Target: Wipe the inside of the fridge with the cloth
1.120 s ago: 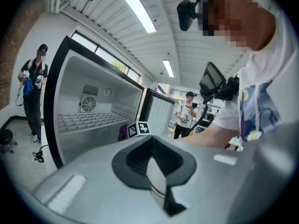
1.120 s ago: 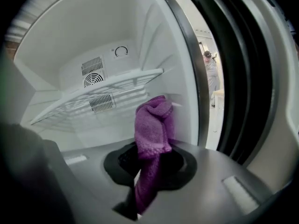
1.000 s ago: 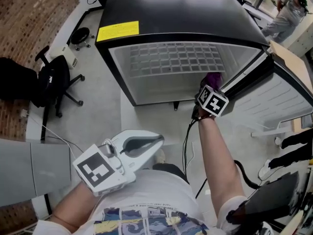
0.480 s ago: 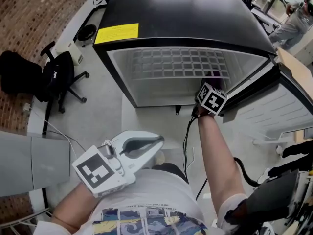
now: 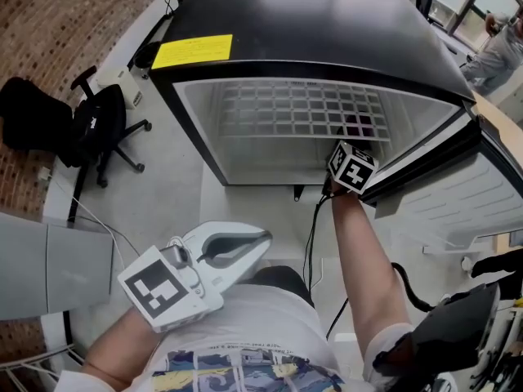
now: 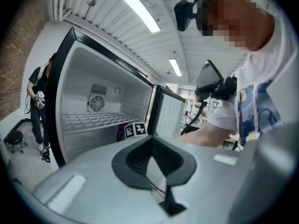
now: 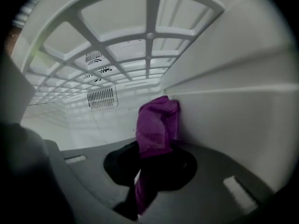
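Observation:
The fridge (image 5: 310, 23) stands open, its white inside crossed by a grid shelf (image 5: 298, 109). My right gripper (image 5: 351, 149) reaches in under that shelf, its marker cube (image 5: 353, 170) at the opening. It is shut on a purple cloth (image 7: 156, 125), which presses against the fridge's right inner wall (image 7: 233, 101). The cloth (image 5: 357, 127) shows faintly through the shelf. My left gripper (image 5: 263, 238) hangs near my body, shut and empty. In the left gripper view the left gripper (image 6: 150, 143) faces the open fridge (image 6: 93, 111) from outside.
The fridge door (image 5: 482, 194) stands open to the right. A black office chair (image 5: 94, 125) is on the floor at the left. A cable (image 5: 310, 235) runs along my right arm. A person (image 6: 39, 101) stands beside the fridge. A vent (image 7: 102, 98) sits in the back wall.
The right gripper has pushed the cloth slightly deeper under the shelf. The head camera has shifted a little. The left gripper has stayed put.

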